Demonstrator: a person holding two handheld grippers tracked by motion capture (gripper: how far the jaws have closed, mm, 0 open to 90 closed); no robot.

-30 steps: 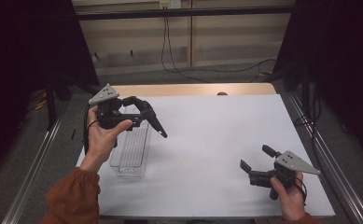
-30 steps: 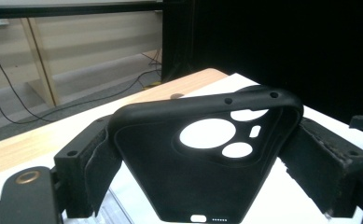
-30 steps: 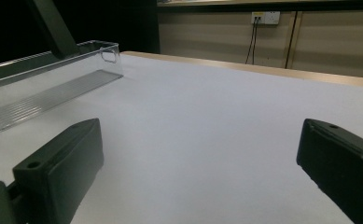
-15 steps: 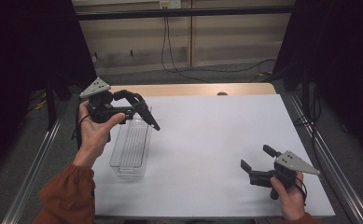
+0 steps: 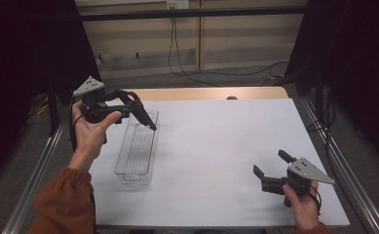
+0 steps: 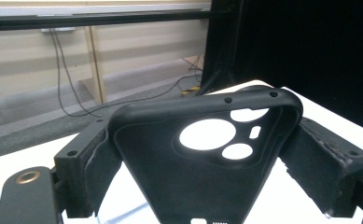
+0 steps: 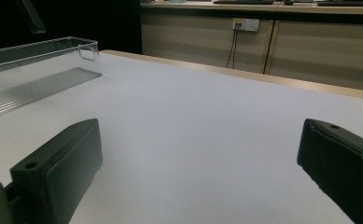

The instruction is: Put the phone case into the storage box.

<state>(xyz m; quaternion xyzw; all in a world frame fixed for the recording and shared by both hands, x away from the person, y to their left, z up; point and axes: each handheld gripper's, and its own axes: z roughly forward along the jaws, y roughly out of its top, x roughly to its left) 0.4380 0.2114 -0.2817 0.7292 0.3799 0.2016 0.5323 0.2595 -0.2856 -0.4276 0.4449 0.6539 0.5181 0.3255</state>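
Note:
A black phone case (image 6: 202, 158) with camera cutouts is clamped between the jaws of my left gripper (image 6: 207, 163). In the high view the left gripper (image 5: 128, 105) is held up in the air above the far end of a clear plastic tray (image 5: 137, 153), and the phone case (image 5: 143, 114) slants down from it. The clear plastic tray (image 7: 30, 79) lies lengthwise on the left part of the white table (image 5: 216, 141). My right gripper (image 5: 271, 170) rests low near the table's front right corner, jaws wide apart with nothing between them.
A wooden strip (image 5: 201, 92) borders the table's far edge. Metal rails (image 5: 352, 175) run along both sides. Cables (image 5: 187, 63) trail across the floor beyond the table. Dark curtains (image 5: 357, 63) stand left and right.
My left gripper has risen and drawn back toward the table's far left with the phone case, leaving the tray uncovered. The right gripper has stayed where it was.

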